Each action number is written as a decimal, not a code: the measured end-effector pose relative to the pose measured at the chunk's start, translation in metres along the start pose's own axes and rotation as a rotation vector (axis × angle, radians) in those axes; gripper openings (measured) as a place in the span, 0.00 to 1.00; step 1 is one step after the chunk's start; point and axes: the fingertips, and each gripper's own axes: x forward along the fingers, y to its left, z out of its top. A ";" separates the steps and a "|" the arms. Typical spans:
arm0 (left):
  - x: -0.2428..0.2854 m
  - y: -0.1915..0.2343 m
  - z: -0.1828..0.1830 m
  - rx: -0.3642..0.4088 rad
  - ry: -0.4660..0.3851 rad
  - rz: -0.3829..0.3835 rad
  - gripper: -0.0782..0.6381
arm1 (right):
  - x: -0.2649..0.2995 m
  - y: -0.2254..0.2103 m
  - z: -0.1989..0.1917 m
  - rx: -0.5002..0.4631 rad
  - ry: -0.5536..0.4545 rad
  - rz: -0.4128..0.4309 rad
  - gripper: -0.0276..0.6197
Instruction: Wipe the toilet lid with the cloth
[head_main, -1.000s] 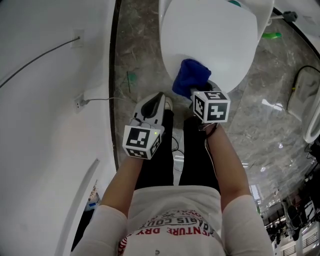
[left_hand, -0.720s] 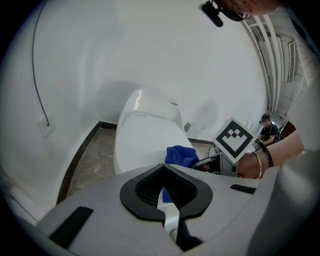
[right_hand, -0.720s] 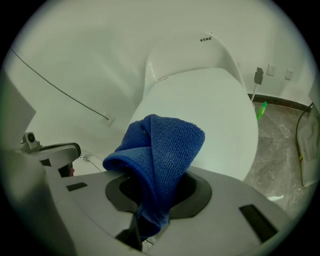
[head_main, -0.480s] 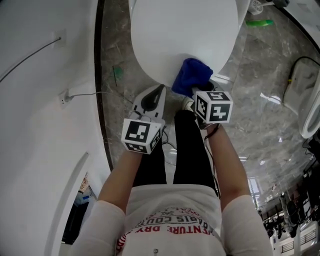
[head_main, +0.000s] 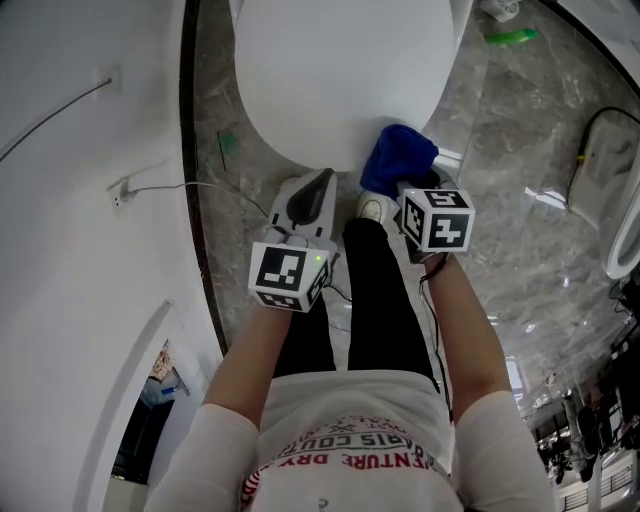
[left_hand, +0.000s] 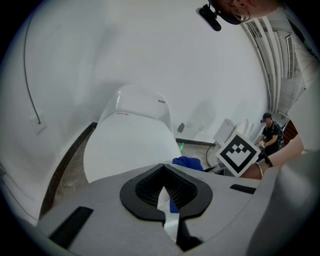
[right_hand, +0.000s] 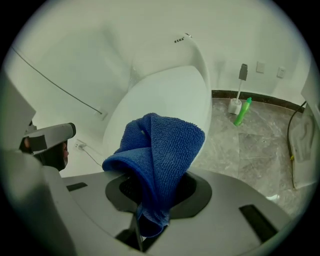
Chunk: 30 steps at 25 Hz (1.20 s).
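The white toilet lid (head_main: 340, 70) is down and fills the top of the head view. A folded blue cloth (head_main: 397, 160) hangs just off the lid's near right rim, with my right gripper (head_main: 402, 185) shut on it. In the right gripper view the cloth (right_hand: 157, 150) bunches up out of the jaws, in front of the lid (right_hand: 165, 95). My left gripper (head_main: 322, 178) is shut on nothing, its tip at the lid's front edge, left of the cloth. Seen from the left gripper (left_hand: 165, 190), the lid (left_hand: 130, 147) lies ahead and the cloth (left_hand: 189, 162) to the right.
Grey marble floor surrounds the toilet. On the white wall to the left are a cable and a socket (head_main: 125, 187). A green bottle (right_hand: 241, 112) and a toilet brush (right_hand: 236, 102) stand by the far wall. The person's legs and shoes (head_main: 375, 207) are just below the lid.
The cloth and right gripper have slid off the lid's front edge, toward me and to the right. The left gripper stays at the lid's front edge.
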 end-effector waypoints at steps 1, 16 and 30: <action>0.000 -0.003 -0.001 -0.005 -0.005 0.003 0.12 | 0.000 -0.004 -0.003 0.000 0.004 -0.002 0.18; -0.049 -0.009 -0.025 -0.063 0.002 0.000 0.12 | -0.061 0.009 -0.029 0.143 -0.087 -0.084 0.18; -0.204 0.035 0.110 0.057 -0.202 -0.079 0.12 | -0.209 0.152 0.052 0.053 -0.427 -0.257 0.18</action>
